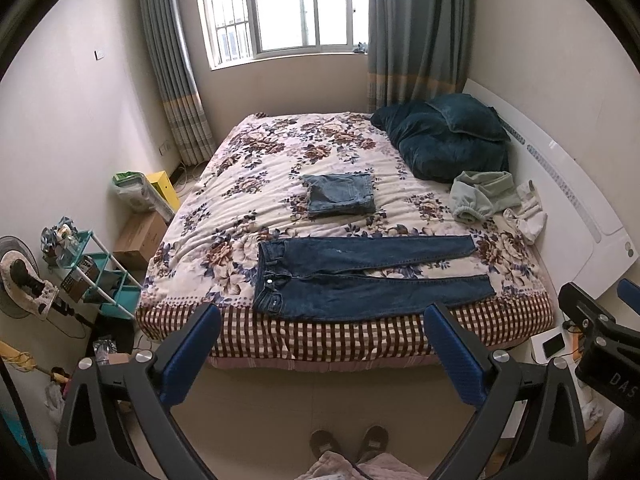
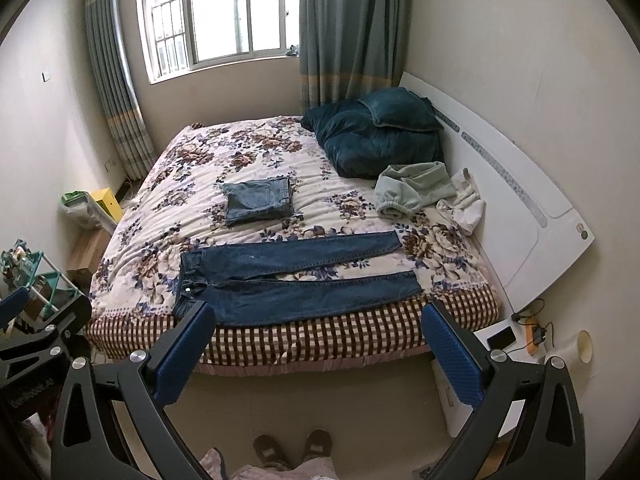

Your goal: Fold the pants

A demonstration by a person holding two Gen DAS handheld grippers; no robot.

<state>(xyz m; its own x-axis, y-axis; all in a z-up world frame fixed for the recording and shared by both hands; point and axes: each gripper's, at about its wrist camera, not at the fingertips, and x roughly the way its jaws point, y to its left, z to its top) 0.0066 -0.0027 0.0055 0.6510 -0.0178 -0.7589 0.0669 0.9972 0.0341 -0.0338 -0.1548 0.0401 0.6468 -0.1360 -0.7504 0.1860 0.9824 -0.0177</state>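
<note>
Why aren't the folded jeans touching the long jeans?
Apart. The left wrist view shows a strip of flowered bedspread between the folded jeans and the long jeans.

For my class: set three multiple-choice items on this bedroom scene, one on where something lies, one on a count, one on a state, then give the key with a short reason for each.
1. Where do the dark blue jeans lie?
A. along the near edge of the bed
B. on the floor
C. on the windowsill

2. How many denim garments are on the bed?
A. one
B. two
C. four

3. What state is the left gripper in?
A. shut on the jeans
B. shut on nothing
C. open, holding nothing

Key:
1 A, they are spread flat just above the checked side.
2 B, the dark blue jeans plus the folded lighter jeans behind them.
3 C, its blue pads stand wide apart, short of the bed.
</note>
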